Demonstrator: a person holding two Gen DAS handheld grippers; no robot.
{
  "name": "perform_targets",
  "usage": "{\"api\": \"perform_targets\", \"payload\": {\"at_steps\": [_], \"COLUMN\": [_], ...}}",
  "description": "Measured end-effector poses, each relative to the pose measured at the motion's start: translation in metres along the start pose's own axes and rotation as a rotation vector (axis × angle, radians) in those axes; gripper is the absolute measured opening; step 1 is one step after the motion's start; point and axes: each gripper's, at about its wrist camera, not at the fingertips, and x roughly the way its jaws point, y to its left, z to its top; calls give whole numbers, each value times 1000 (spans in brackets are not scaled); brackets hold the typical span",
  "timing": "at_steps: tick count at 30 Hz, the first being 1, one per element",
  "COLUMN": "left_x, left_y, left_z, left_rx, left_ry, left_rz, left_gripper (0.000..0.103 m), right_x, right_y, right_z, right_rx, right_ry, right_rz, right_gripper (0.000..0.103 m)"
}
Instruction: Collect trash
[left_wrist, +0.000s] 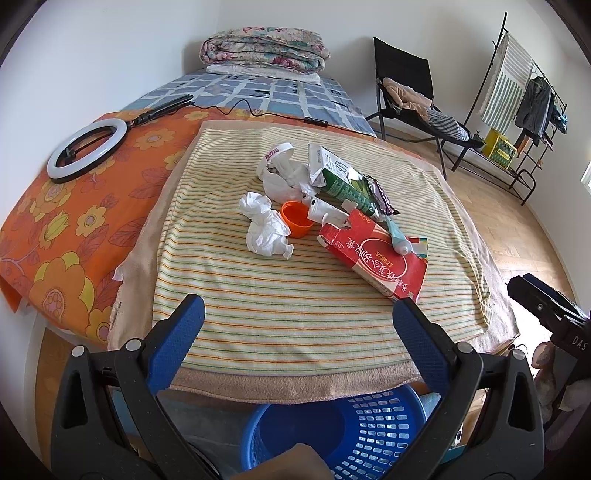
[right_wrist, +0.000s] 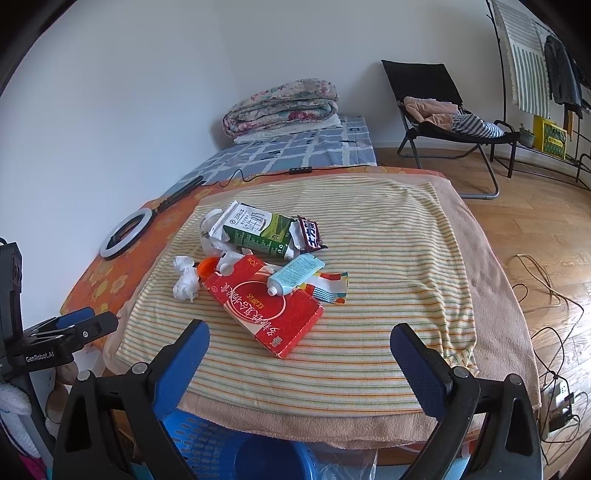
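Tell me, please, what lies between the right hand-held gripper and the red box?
Only bare striped towel lies between the open right hand-held gripper and the red box, as the right wrist view shows.

Legible markings, both wrist views:
- "LAKERS" in purple on white round lid (left_wrist: 279, 151), far side of trash pile
- "DAS" on black mount of right gripper, seen at right edge of left wrist view
- "GenRobot_AI" on black mount of left gripper, at left edge of right wrist view
- "20" plus a Chinese character on near-left corner of red box (right_wrist: 264, 306); large white Chinese script on its face
- Chinese characters on green-white milk carton (right_wrist: 255, 230) and on brown snack wrapper (right_wrist: 308, 230)
- Fine print on pale blue tube (right_wrist: 295, 275), unreadable
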Motion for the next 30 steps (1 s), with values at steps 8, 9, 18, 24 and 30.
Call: {"api": "perform_targets", "payload": {"at_steps": [8, 9, 18, 24, 30], "left_x": [1, 0, 0, 1, 1], "left_y": [1, 0, 1, 1, 1], "left_z": [0, 1, 1, 1, 1], "left_rx": [1, 1, 0, -2, -1], "left_ry": [0, 1, 3, 4, 4], "left_rz": [1, 0, -1, -1, -1], "left_gripper": [103, 103, 103, 103, 103], "right_x": [1, 1, 1, 0, 0], "right_y": [-3, -3, -3, -3, -4], "right_z": [-3, -3, -2, -1, -2], "right_rx": [4, 5, 10, 12, 12], "right_ry": [6, 8, 15, 18, 18], "right_rz": [-1, -1, 1, 2, 2], "right_gripper": [100, 100, 100, 100, 100]}}
